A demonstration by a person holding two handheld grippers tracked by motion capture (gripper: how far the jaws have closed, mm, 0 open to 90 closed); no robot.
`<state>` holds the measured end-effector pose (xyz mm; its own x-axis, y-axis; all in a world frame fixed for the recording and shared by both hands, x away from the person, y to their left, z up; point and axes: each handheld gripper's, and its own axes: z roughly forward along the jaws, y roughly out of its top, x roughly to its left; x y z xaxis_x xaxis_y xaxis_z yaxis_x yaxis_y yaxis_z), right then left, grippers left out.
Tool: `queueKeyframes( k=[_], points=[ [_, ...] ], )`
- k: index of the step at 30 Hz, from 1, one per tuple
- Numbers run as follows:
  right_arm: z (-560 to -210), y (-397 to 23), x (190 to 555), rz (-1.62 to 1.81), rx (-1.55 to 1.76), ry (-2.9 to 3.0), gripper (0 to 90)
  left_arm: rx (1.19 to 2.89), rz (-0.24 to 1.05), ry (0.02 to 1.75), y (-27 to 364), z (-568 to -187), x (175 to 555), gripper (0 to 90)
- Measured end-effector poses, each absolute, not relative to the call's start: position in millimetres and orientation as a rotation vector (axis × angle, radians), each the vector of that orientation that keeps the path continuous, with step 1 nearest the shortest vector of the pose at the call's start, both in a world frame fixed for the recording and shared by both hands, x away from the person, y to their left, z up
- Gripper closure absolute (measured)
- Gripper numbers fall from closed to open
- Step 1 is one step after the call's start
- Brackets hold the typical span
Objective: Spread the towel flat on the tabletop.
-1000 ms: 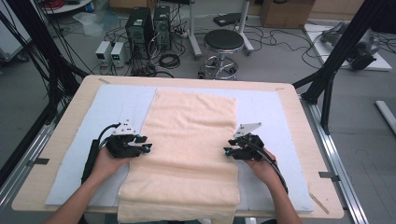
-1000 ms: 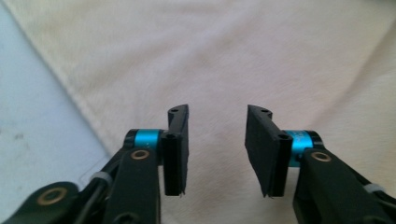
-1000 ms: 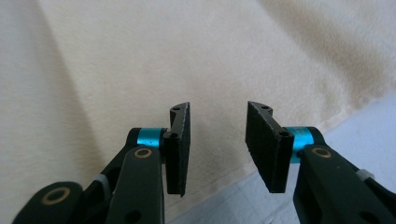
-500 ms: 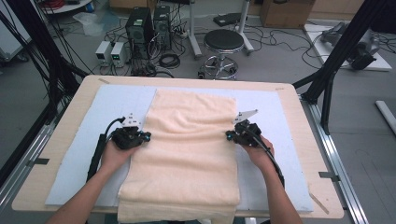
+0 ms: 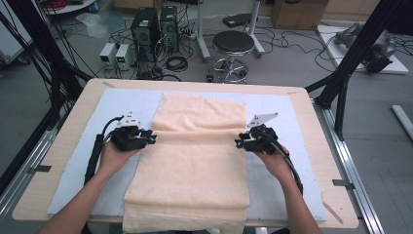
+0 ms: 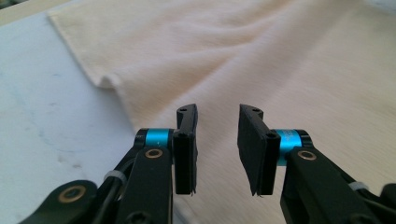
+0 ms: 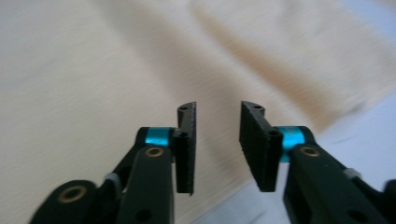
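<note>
A peach towel [image 5: 195, 170] lies lengthwise down the middle of a pale blue mat [image 5: 80, 161], its near end hanging over the table's front edge. A shallow ridge [image 5: 199, 131] crosses it between the two grippers. My left gripper [image 5: 148, 139] sits at the towel's left edge and my right gripper [image 5: 239, 144] at its right edge, both pointing inward. In the left gripper view the jaws [image 6: 217, 144] stand apart above the towel [image 6: 289, 70] with nothing between them. The right gripper's jaws [image 7: 217, 144] likewise gape over the towel's [image 7: 93, 70] border. Both pairs have just been opening.
The wooden table [image 5: 44, 190] has metal rails along both sides. Behind it on the floor are a round stool [image 5: 233, 44], computer cases [image 5: 146, 27] and tangled cables. Black frame posts [image 5: 350, 63] rise at the table's right and left.
Both hands have shifted a little toward the far side of the table and lifted slightly. A shallow ridge now crosses the towel between the grippers.
</note>
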<state>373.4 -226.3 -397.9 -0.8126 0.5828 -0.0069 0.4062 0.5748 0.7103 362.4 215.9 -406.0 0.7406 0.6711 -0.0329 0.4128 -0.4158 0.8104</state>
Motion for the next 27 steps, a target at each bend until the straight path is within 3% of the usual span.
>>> queueKeyframes(
  k=[5, 11, 14, 18, 23, 27],
  points=[
    [-399.8, -223.4, 334.5, 1.12, 0.719, 2.585, 61.0, 2.152, 0.295, 0.675, 216.1, -412.6, 322.5, 60.7],
    [-422.1, -217.4, 307.7, 1.092, 0.651, 2.663, 59.5, 2.262, 0.228, 0.589, 210.3, -434.7, 301.1, 57.1],
    [-434.4, -212.3, 304.4, 1.037, 0.637, 2.717, 64.4, 2.256, 0.228, 0.575, 208.6, -437.2, 301.2, 67.3],
    [-434.8, -213.1, 307.2, 1.081, 0.68, 2.721, 85.4, 2.277, 0.262, 0.579, 201.2, -434.8, 303.1, 84.7],
    [-414.9, -211.6, 314.2, 1.044, 0.662, 2.657, 86.7, 2.187, 0.343, 0.612, 199.2, -418.3, 312.2, 86.1],
    [-398.1, -216.1, 337.0, 1.029, 0.708, 2.571, 86.1, 2.073, 0.413, 0.734, 201.6, -407.4, 341.3, 85.7]
  ],
)
